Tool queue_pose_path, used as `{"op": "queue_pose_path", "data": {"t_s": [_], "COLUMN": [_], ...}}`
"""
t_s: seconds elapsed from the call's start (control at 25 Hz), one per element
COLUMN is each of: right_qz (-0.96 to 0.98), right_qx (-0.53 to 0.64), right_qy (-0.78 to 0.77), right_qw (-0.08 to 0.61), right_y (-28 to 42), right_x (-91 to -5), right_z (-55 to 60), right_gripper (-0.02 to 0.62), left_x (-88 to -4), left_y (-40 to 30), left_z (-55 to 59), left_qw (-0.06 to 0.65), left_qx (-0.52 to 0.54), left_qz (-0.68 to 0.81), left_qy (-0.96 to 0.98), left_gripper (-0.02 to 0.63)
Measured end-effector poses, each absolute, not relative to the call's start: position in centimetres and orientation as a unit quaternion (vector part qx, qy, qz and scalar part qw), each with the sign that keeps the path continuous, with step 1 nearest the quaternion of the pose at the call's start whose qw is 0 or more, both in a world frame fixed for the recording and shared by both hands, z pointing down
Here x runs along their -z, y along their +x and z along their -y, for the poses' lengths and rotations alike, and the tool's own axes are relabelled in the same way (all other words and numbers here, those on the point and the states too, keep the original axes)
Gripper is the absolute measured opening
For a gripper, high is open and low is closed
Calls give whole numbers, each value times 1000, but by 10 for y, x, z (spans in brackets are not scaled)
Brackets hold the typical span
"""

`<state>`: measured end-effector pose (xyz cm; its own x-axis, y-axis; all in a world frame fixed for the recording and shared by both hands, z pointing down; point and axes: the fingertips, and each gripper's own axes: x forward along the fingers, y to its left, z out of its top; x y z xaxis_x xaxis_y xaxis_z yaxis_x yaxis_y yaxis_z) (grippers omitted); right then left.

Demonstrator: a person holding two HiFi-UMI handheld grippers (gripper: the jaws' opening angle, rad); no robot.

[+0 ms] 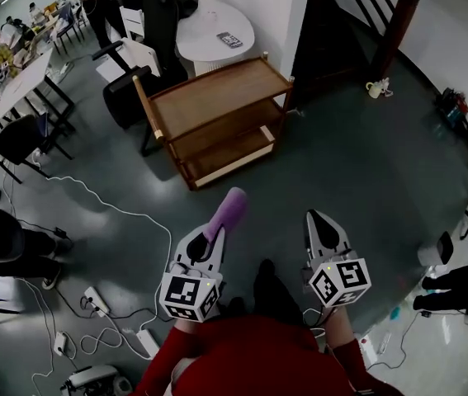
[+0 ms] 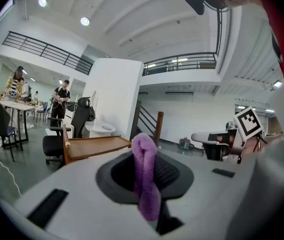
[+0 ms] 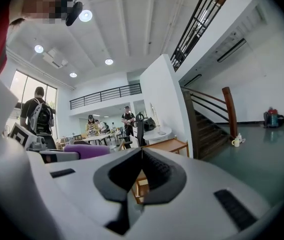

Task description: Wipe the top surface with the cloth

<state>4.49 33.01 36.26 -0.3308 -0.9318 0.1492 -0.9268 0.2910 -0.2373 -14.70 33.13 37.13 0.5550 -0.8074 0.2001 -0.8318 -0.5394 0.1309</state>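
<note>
A wooden three-shelf cart stands on the floor ahead of me, its top surface bare; it also shows as the cart and the cart. My left gripper is shut on a folded purple cloth, which sticks out past the jaw tips, well short of the cart. In the left gripper view the cloth hangs pinched between the jaws. My right gripper is shut with nothing in it, level with the left one.
A round white table with a phone stands behind the cart, with black office chairs to its left. Cables and power strips trail over the floor at left. A staircase post rises at the back right.
</note>
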Motion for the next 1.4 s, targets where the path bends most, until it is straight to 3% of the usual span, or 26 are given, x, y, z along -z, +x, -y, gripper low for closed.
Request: {"op": "queue_pose_path", "data": {"t_s": [0.64,1.4], "right_qz": [-831,-844], "right_qx": [122,139], "right_qy": [-543,-517], "right_qw": [16,-17], "right_y": [131,100], "right_x": [-344,-355], "right_z": [-75,105], "right_gripper": [12,12], "left_x": [-360,-385], "left_y": [-57,-74], "left_z": [-88,86], "left_qw": [93,121], "left_qx": [-56,-85], "left_qz": [499,512], "left_qy": [860,846], "left_gripper": [54,54]}}
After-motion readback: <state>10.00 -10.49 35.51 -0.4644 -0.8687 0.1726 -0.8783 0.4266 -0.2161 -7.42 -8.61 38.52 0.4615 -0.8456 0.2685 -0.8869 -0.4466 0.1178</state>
